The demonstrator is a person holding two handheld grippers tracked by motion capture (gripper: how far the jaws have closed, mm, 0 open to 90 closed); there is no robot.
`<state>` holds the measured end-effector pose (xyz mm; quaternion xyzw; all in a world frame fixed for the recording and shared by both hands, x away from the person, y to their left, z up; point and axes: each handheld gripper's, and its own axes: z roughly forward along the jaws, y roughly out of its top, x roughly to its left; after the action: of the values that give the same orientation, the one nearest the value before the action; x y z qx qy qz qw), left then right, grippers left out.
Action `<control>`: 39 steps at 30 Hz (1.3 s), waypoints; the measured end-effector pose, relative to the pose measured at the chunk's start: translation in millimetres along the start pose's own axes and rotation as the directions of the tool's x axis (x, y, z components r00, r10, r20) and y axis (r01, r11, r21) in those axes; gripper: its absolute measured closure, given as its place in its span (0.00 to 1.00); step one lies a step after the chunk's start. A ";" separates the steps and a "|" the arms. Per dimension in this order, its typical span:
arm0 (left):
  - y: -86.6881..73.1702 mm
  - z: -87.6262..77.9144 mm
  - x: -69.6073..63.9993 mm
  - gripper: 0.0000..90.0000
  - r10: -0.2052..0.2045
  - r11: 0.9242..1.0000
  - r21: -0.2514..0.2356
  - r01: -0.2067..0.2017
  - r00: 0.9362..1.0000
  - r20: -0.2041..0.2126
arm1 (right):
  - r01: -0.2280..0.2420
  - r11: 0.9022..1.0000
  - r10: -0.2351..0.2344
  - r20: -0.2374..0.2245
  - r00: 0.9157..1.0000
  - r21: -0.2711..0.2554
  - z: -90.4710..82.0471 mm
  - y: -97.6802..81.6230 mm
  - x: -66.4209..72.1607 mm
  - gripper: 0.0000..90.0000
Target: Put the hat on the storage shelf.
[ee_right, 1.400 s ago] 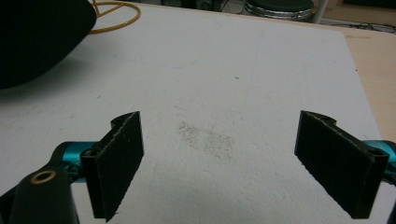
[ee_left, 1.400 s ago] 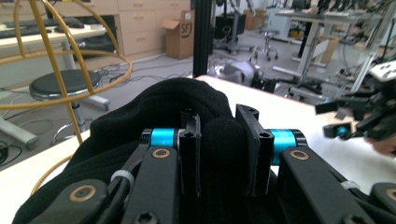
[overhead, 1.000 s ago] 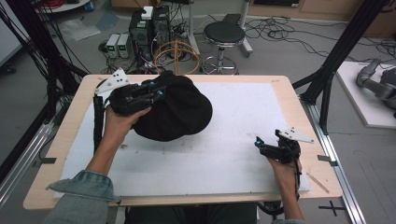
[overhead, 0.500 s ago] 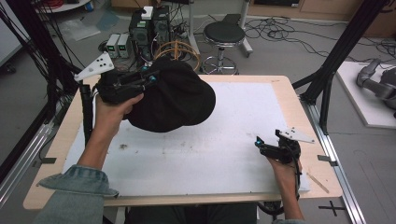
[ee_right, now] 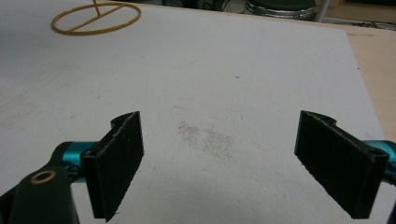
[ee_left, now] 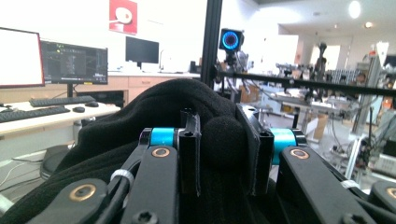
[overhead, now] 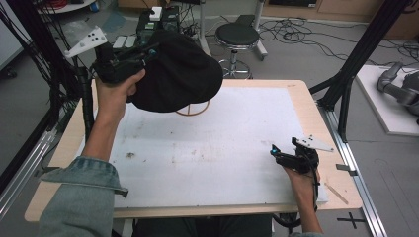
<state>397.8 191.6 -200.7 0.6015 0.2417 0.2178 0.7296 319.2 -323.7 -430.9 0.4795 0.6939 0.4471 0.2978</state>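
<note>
Black hat (overhead: 178,71) clamped in left gripper (overhead: 129,58), held high above wire stand (overhead: 193,107) at table's (overhead: 276,91) far edge; right gripper (overhead: 285,157) spread wide, resting well apart.

Left tongs (overhead: 148,51) raised, clamped; right tongs (overhead: 273,151) low — jaws apart.

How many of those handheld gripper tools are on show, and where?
2. The left gripper is raised above the table's far left, clamped on a black hat. The right gripper sits low at the white mat's near right, jaws open.
</note>
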 end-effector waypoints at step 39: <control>-63.2 80.4 77.9 0.80 -0.082 0.995 0.044 0.094 0.970 -0.230 | -0.021 1.000 0.021 -0.009 1.000 0.005 -0.9 -3.0 -7.1 0.17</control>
<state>510.4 165.4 -257.0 0.5811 0.3561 0.2460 0.6892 319.8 -331.0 -433.3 0.4857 0.6912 0.4506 0.2886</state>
